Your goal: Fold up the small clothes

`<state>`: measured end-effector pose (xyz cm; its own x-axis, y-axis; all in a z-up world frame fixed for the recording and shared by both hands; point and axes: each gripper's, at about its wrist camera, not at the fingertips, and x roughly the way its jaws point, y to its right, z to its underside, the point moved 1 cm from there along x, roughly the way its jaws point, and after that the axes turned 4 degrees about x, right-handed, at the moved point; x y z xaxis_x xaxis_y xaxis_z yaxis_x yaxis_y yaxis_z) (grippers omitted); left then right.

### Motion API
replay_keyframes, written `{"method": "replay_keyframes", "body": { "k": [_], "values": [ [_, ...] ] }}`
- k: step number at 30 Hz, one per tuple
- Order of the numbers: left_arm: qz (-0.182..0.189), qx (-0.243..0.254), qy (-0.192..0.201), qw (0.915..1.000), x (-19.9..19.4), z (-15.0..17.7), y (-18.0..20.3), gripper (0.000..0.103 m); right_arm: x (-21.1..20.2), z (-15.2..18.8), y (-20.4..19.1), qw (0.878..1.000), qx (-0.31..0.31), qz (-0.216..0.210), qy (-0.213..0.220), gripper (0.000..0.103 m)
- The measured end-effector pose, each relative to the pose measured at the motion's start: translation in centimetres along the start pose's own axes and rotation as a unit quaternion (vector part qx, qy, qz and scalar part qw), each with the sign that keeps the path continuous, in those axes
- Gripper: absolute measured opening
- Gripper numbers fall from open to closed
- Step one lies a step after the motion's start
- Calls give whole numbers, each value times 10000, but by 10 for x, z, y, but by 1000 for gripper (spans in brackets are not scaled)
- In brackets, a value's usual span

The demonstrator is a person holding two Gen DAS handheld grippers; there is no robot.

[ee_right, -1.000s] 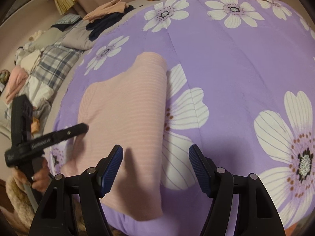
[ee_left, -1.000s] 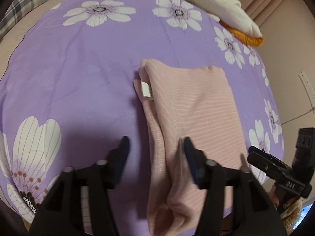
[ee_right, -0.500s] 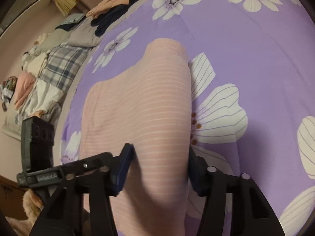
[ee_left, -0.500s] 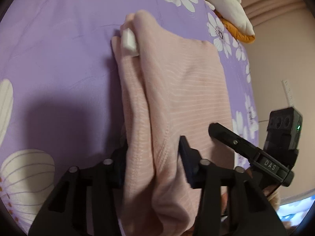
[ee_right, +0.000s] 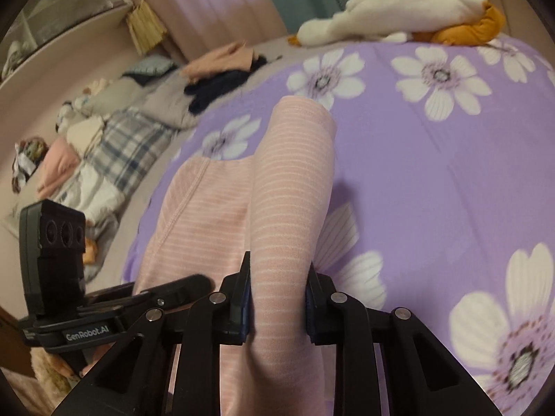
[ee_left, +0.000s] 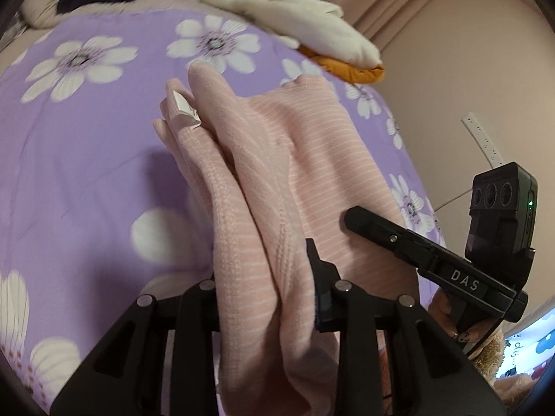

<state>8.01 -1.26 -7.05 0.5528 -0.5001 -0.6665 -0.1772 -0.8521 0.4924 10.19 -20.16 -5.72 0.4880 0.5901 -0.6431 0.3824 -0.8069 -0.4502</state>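
Pinching the near edge of the pink striped garment, left hand-held gripper, right hand-held gripper likewise clamped on it, cloth apparently raised off the purple floral bedspread.

A bed carries everything, covered by a purple quilt printed with white daisies. On it lies a pink striped garment, its near end lifted. At two o'clock a white plush toy rests; at ten o'clock, a plaid blanket and heaped clothes.
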Motion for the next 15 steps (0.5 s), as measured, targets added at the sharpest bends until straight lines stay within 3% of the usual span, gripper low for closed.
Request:
{"method": "replay_keyframes", "body": {
  "k": [6,11,15],
  "values": [
    [-86,58,-123,9999,40,-13,-3,30,11,-18,21,9996,36,256,98,26],
    [-510,35,-594,9969,79,-3,-17,31,44,-12,45,9980,176,531,-304,26],
    [-669,-107,-697,9953,89,8,-29,40,59,0,55,9943,210,890,-547,26]
  ]
}}
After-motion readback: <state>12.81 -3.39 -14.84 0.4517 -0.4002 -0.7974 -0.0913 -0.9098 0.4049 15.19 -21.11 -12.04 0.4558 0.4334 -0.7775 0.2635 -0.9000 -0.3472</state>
